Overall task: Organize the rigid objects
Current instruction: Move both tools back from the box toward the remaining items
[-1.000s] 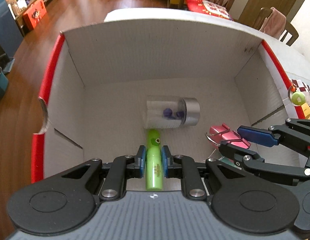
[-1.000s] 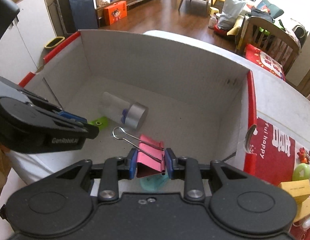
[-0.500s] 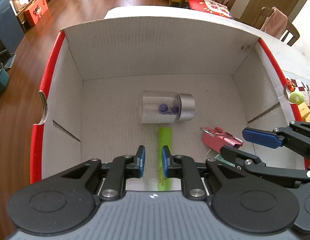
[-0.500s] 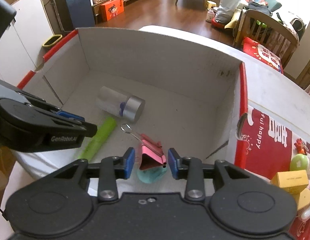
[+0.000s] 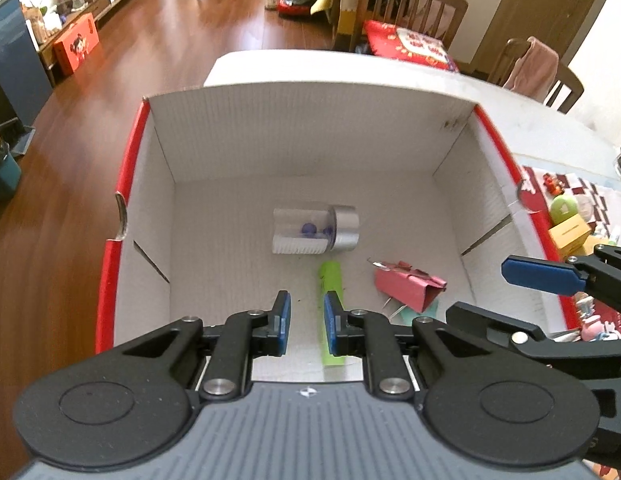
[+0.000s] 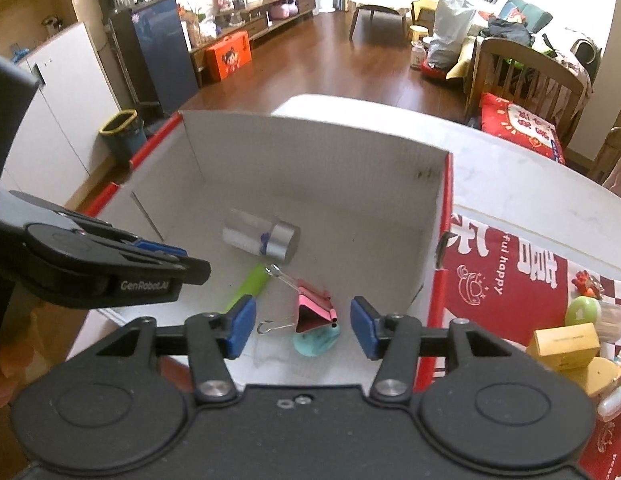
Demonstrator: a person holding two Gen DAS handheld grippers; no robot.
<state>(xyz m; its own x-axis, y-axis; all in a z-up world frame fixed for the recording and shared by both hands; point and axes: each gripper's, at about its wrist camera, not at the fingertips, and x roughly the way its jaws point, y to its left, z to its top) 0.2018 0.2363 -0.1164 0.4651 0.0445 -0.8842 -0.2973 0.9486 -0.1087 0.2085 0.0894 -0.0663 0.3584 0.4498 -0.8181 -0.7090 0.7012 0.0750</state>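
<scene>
Since a second ago, both held items have been released: the green tube (image 5: 330, 312) and the pink binder clip (image 6: 314, 310) now lie on the floor of the cardboard box (image 5: 294, 152), and both tools have been raised. The left gripper (image 5: 304, 320) is seen with a narrow gap, empty; the right gripper (image 6: 302, 326) is spread wide, empty. The tube lies below and slightly right of the left gripper, its long axis pointing away toward the clear jar (image 5: 314, 230), which lies on its side just beyond. The clip rests directly beneath the right gripper, against a teal object (image 6: 314, 340). Loose items (image 6: 566, 344) remain outside the box on the right, nearer the right gripper; the next pick is judged to lie there.
</scene>
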